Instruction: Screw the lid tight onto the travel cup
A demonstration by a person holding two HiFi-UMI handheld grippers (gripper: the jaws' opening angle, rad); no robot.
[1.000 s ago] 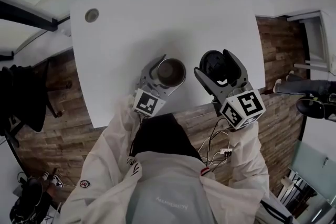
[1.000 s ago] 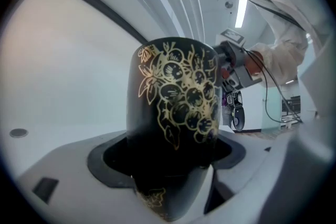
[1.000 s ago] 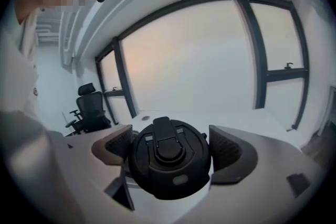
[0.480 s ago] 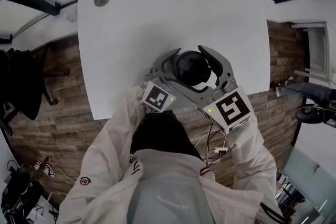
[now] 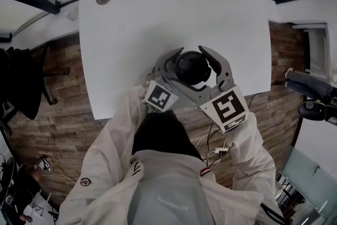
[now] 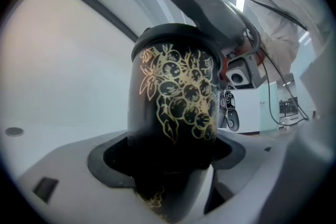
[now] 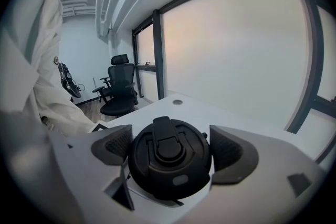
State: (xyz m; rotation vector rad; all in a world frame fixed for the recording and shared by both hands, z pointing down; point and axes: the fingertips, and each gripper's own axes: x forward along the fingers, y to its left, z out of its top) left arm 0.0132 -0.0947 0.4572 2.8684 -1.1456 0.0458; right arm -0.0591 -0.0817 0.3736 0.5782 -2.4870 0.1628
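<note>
Holding the travel cup (image 6: 176,97) in my left gripper (image 6: 168,157), I have the jaws wide apart, with the dark pads pressed on the lower body of the cup. The cup is glossy black and rounded like a barrel, with a gold drawing of grapes and leaves on its wall. It stands upright in the centre of the left gripper view.

My right gripper (image 7: 170,155) has its jaws closed on the lid (image 7: 169,162), one textured pad on each side of the rim. The lid is a round disc of matte black plastic with a raised flip latch across the middle. It sits on the mouth of the cup; how far it is screwed on I cannot tell.

In the head view both grippers meet at the centre of the frame, above the smooth white tabletop (image 5: 158,13). The left one points level and the right one tilts down from the lower right.
</note>
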